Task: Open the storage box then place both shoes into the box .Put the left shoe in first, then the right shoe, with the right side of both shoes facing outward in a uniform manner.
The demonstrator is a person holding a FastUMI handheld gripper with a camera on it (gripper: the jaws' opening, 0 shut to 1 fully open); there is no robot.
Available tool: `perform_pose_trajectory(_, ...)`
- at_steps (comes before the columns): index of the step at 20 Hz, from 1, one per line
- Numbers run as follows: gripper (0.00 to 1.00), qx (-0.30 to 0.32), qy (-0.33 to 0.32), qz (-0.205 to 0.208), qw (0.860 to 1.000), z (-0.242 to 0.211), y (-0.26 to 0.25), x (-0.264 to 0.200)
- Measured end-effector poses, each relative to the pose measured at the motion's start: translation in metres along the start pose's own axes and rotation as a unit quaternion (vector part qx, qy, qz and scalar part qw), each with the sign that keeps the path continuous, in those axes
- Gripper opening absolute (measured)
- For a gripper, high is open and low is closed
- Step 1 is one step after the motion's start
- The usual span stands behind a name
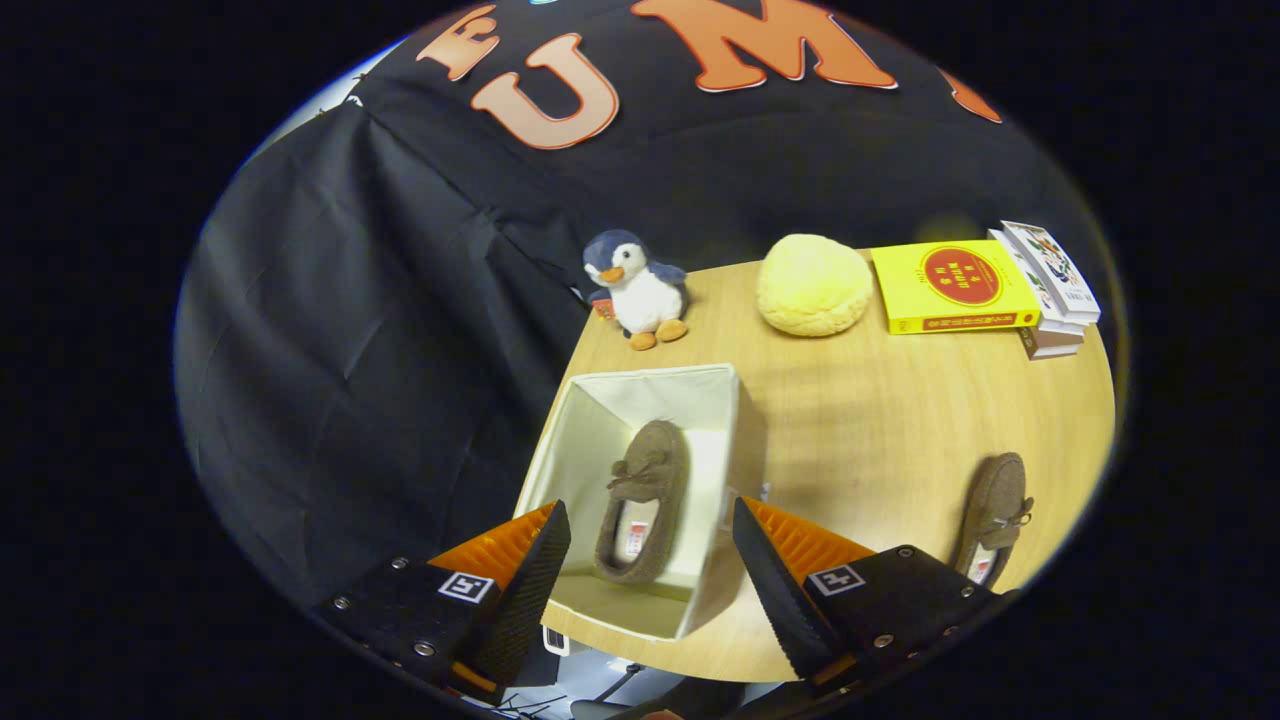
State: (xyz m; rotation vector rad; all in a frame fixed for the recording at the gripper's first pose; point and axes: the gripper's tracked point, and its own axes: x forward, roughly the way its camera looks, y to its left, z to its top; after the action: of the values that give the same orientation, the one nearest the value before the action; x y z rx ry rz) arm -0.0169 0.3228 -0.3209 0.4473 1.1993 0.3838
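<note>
Jaws (650,560) stand wide apart, holding nothing, above the open storage box (600,420) at the table's (880,430) left edge. One shoe (645,500) lies inside the box; the second shoe (995,515), partly cut off, lies right. Far side: penguin toy (635,290), yellow cushion (812,285), book stack (985,288), cover writing illegible.

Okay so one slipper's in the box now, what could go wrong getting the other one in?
The brown fabric slipper already in the open white fabric storage box lies along the middle of its floor, so the second may land on top of it or jam. The other brown slipper sits near the round wooden table's edge and could be nudged off. The gripper is open above the box.
</note>
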Motion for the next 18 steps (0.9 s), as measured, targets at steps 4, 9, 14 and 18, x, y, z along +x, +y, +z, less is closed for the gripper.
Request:
perform_pose_trajectory(4,0.98,0.017,-0.015,-0.02,1.0,0.0,-0.055,-0.02)
perform_pose_trajectory(9,0.98,0.034,-0.017,-0.049,0.998,-0.014,-0.123,-0.041)
perform_pose_trajectory(14,0.98,0.053,-0.009,-0.079,0.995,-0.032,-0.19,-0.054)
perform_pose_trajectory(18,0.98,0.06,0.009,-0.115,0.991,-0.055,-0.242,-0.063)
